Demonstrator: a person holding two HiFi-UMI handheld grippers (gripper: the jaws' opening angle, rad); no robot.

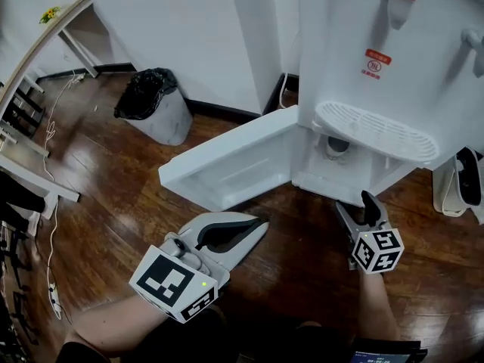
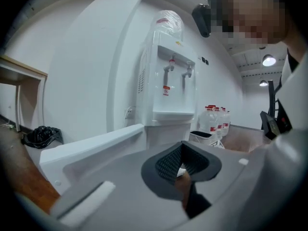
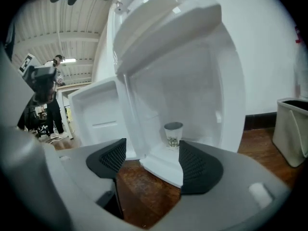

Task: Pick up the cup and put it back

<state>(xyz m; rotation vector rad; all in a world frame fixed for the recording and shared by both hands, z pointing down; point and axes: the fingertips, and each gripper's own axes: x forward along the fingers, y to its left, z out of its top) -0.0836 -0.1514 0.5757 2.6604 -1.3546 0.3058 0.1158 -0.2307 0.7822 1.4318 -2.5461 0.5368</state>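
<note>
From the head view, a white water dispenser (image 1: 393,66) stands against the wall with its lower cabinet door (image 1: 234,165) swung wide open over the wooden floor (image 1: 113,203). The cup (image 1: 337,145) sits inside the open lower compartment, under the drip tray (image 1: 374,131). The right gripper (image 1: 361,205) hangs just in front of that compartment and points into it. The left gripper (image 1: 253,229) is lower and to the left, near the edge of the door. A bin lined with a black bag (image 1: 151,104) stands by the wall, well apart from both. In the left gripper view, the left gripper (image 2: 182,170) has its dark pads pressed together with nothing between them. Beyond it are the dispenser with its two taps (image 2: 168,95), the open door (image 2: 91,148) and a row of water bottles (image 2: 214,119) on the floor to the right. In the right gripper view, the right gripper (image 3: 149,160) is released, its jaws spread and clear of everything. The paper cup (image 3: 173,134) stands upright on the white floor of the compartment beyond the pads, in line with the gap but untouched. The door (image 3: 96,109) opens to the left and bare floor (image 3: 144,186) lies under the jaws.
</note>
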